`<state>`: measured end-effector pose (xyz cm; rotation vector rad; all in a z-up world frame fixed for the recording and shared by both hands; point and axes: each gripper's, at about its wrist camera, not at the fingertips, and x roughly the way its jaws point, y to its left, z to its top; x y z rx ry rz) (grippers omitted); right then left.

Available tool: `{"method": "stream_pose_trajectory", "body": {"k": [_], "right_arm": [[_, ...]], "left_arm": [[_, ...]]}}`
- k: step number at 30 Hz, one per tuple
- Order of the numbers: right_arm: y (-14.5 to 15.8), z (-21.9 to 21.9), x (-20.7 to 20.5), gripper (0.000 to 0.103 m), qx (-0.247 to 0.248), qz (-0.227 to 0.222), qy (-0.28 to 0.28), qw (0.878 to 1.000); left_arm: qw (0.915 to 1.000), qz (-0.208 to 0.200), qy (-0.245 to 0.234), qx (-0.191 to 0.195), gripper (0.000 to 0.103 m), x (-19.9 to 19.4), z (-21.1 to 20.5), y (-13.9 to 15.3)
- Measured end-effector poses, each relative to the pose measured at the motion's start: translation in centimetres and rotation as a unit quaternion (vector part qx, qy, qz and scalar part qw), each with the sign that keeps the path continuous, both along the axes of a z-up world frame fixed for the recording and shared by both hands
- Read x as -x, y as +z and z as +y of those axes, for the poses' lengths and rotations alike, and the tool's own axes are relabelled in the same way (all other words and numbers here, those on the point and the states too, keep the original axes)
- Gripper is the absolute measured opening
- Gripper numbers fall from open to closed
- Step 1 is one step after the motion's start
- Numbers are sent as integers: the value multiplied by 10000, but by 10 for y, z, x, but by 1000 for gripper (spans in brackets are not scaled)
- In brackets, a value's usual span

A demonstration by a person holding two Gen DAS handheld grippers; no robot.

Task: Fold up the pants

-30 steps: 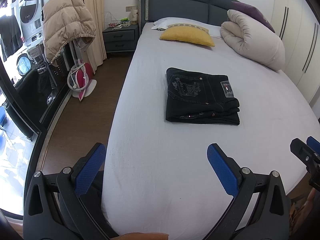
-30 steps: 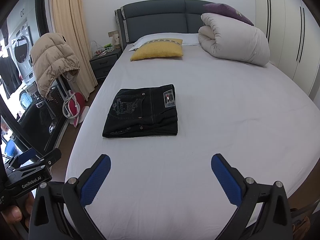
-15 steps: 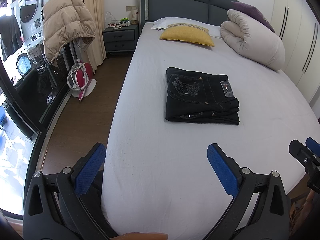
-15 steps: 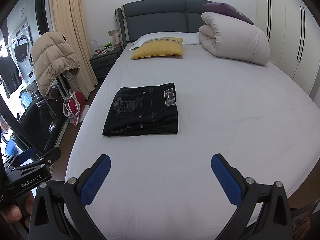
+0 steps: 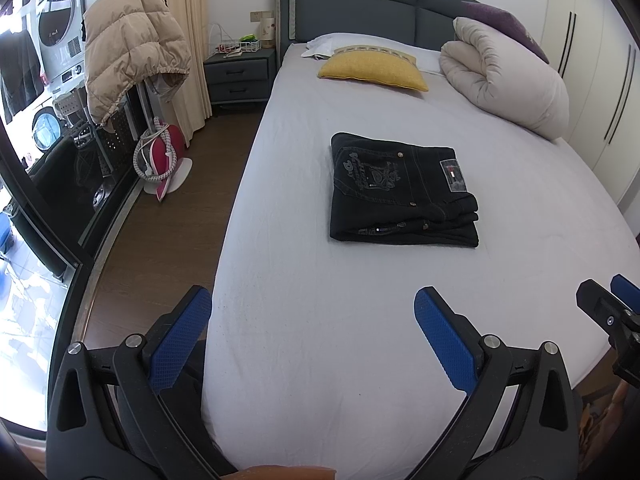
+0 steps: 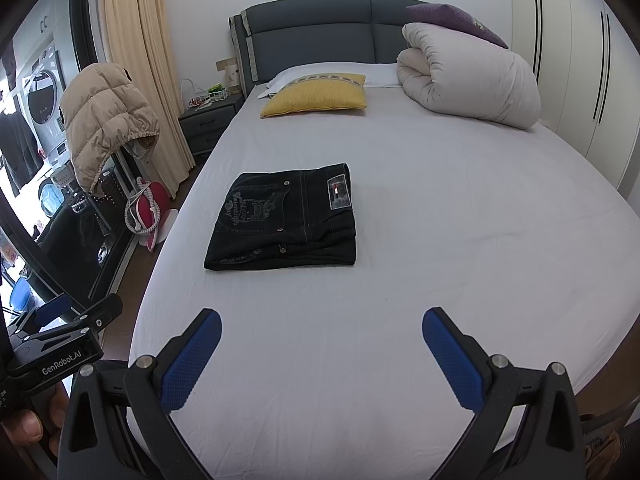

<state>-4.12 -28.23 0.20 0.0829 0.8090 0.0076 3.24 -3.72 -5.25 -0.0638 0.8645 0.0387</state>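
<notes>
Black pants (image 5: 400,192) (image 6: 286,224) lie folded into a neat rectangle on the white bed sheet (image 5: 320,280) (image 6: 460,240), back pocket and label facing up. My left gripper (image 5: 312,320) is open near the foot of the bed, well short of the pants, with nothing between its blue pads. My right gripper (image 6: 322,340) is also open and empty, held back from the pants. The right gripper's tip (image 5: 608,312) shows at the right edge of the left wrist view, and the left gripper (image 6: 60,344), held by a hand, shows at the left edge of the right wrist view.
A yellow pillow (image 5: 374,72) and a rolled duvet (image 5: 504,80) lie by the grey headboard. A nightstand (image 5: 240,76), a beige puffer jacket (image 5: 128,48) on a rack and a pink iron (image 5: 162,160) stand on the wooden floor left of the bed. Wardrobe doors (image 6: 580,60) line the right.
</notes>
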Motion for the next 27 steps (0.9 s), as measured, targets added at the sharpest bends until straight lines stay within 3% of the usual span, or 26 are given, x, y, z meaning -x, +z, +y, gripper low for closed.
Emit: {"method": "stream_pose_trajectory", "body": {"k": [27], "right_arm": [[-10,-1,0,103,-11,56,24,10000]], "left_arm": [[10000,12,-17,-40,103,3,2,-8]]}}
